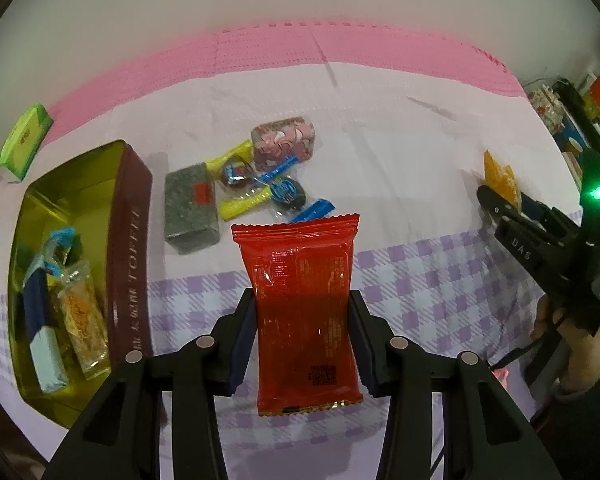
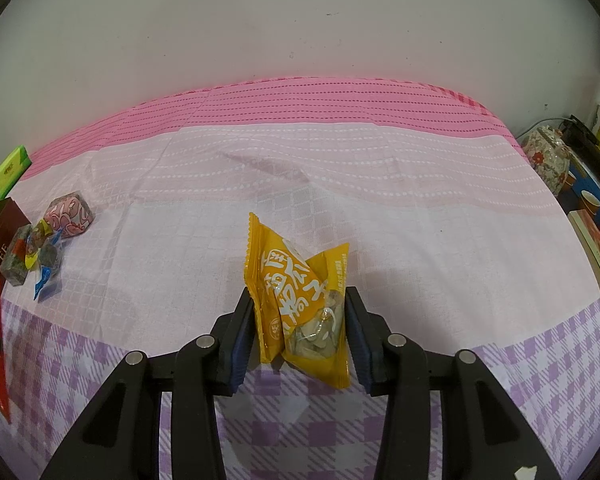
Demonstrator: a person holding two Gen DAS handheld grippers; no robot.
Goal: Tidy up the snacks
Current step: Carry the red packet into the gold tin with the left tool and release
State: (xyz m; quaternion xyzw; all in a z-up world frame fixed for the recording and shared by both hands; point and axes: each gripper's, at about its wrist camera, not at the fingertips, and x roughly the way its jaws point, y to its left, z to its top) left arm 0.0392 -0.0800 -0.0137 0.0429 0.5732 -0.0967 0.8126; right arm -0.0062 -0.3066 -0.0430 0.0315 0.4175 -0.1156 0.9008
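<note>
Left gripper (image 1: 302, 332) clamped on the red snack packet (image 1: 300, 304), lifted clear of the checked tablecloth (image 1: 440, 280) near its front edge. Right gripper (image 2: 300, 334) squeezing the crumpled yellow snack bag (image 2: 296, 300), also toward the front. Best bet now: swing the red packet left over the open toffee tin (image 1: 130, 240) at the cloth's left edge, drop low before letting go, aim for the bare floor beside the wrapped sweets (image 1: 66, 304). Loose candy pile (image 1: 252, 176) further back, untouched.

The left gripper (image 1: 302, 312) tilts steeply downward, its pads pressed on a red packet (image 1: 300, 304). The right gripper (image 2: 300, 316) slants downward, clamping a yellow packet (image 2: 300, 300).
</note>
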